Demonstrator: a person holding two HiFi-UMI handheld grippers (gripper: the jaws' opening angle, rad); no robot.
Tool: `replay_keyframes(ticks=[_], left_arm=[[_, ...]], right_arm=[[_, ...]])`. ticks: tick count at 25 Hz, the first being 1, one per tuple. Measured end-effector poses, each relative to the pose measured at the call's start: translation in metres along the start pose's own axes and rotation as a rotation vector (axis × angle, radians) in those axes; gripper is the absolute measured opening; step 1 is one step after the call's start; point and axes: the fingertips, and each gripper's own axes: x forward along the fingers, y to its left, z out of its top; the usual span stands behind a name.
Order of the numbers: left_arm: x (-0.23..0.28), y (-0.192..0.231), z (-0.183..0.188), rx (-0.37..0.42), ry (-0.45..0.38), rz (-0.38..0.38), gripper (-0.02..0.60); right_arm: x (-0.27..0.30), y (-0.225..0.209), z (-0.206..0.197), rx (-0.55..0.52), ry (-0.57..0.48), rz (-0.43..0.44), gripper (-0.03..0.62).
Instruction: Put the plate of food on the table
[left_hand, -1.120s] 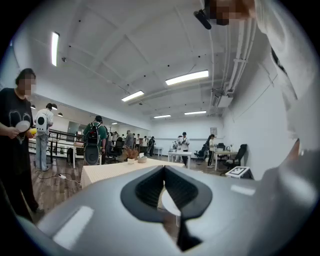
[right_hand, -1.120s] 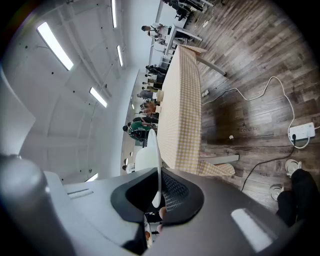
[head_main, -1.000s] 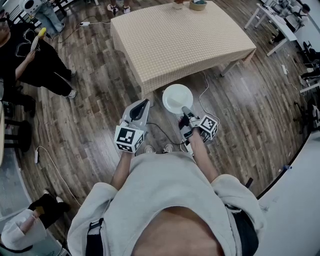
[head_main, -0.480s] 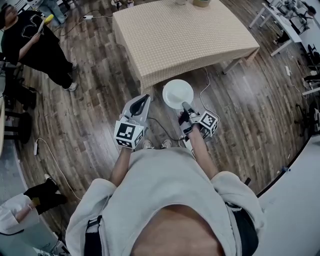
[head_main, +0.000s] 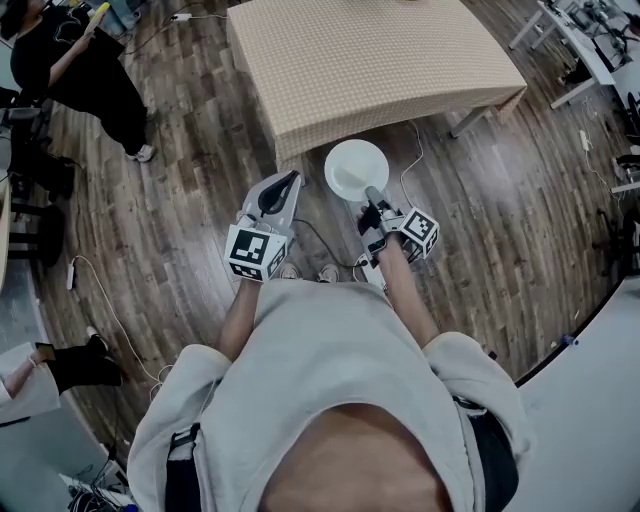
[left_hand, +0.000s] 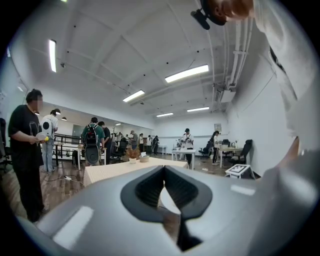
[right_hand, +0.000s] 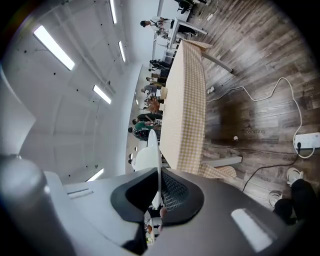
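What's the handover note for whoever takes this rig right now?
Right tongs: shut on the white plate at its rim.
Left tongs: shut, empty, beside it.
Plate is over the floor, just short of the checked table; no food shows on it.
Done: plate in grip, near the table.
Left: carry it over the table, set it down, release.

White plate (head_main: 357, 168), beige checked tablecloth (head_main: 370, 60), brown wood-grain floor (head_main: 170, 230), pale grey sweatshirt (head_main: 330, 380).
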Motion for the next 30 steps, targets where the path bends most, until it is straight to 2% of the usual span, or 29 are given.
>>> replay_keyframes(ticks=[7,16,30], left_arm=[[0.007,-0.011,-0.012,-0.011,0.019,0.032,0.008],[0.037,-0.013,-0.019,-0.025,0.031,0.014,0.008],[0.139,0.019,-0.025,-0.043,0.025,-0.053,0.008]], right_arm=[[-0.010,-0.014,0.019,0.013,0.000,-0.007,0.008],[-0.008,-0.022,0.047,0.016,-0.023,-0.013,0.008],[0.044,-0.028,0.117,0.024,-0.082,-0.037,0.009]])
